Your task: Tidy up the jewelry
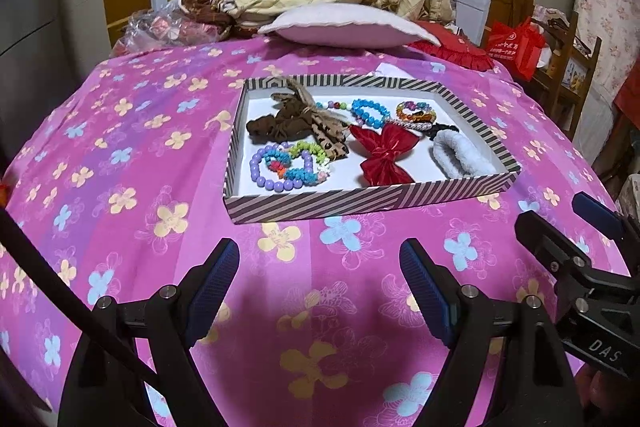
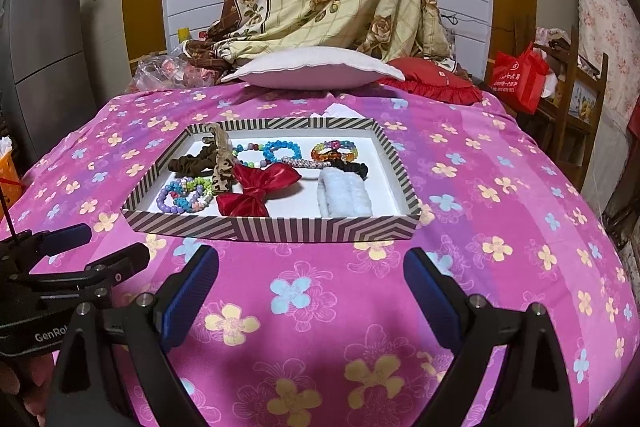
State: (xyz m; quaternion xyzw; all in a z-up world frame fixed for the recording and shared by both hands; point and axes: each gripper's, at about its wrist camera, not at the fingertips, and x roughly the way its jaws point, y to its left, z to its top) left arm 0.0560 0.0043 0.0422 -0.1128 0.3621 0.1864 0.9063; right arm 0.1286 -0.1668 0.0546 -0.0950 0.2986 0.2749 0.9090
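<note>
Both grippers, left gripper (image 1: 320,291) and right gripper (image 2: 312,291), hover wide open and empty just before the striped tray (image 1: 360,201). Everything already lies inside it (sorting seems finished, or unstarted): one red bow (image 1: 382,155), one white scrunchie (image 1: 460,155), roughly five bead bracelets.

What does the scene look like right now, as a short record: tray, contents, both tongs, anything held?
surface: pink flowered bedspread
tray: striped box tray, resting on the bedspread
contents: red bow, white fluffy scrunchie, brown scrunchie, purple bead bracelet, blue bead bracelet
left tongs: open, empty, short of the tray
right tongs: open, empty, short of the tray
held: nothing
</note>
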